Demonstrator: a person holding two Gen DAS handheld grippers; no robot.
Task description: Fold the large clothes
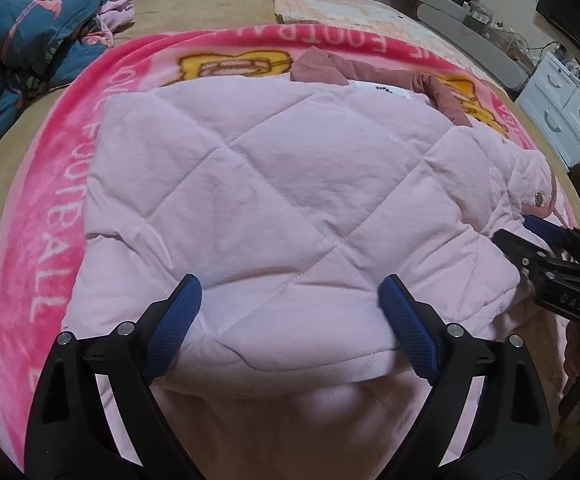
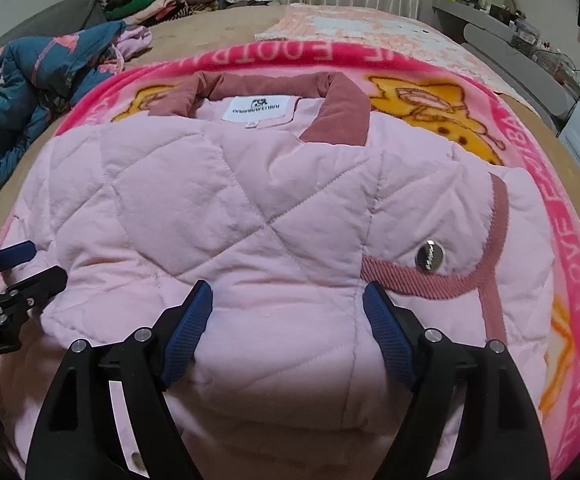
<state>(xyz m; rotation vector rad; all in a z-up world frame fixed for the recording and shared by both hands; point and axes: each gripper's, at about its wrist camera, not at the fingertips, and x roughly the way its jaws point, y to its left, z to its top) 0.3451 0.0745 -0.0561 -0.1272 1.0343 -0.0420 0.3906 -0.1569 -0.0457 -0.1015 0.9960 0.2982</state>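
A pale pink quilted jacket [image 2: 226,216] with a dusty-rose collar [image 2: 266,92] lies folded on a pink blanket [image 1: 50,208]. Left claw [image 1: 290,304] and right claw [image 2: 288,312] gape wide above its near edge, empty.

Jacket's [image 2: 250,220] near hem below frame edge; label print [image 2: 261,111] illegible.
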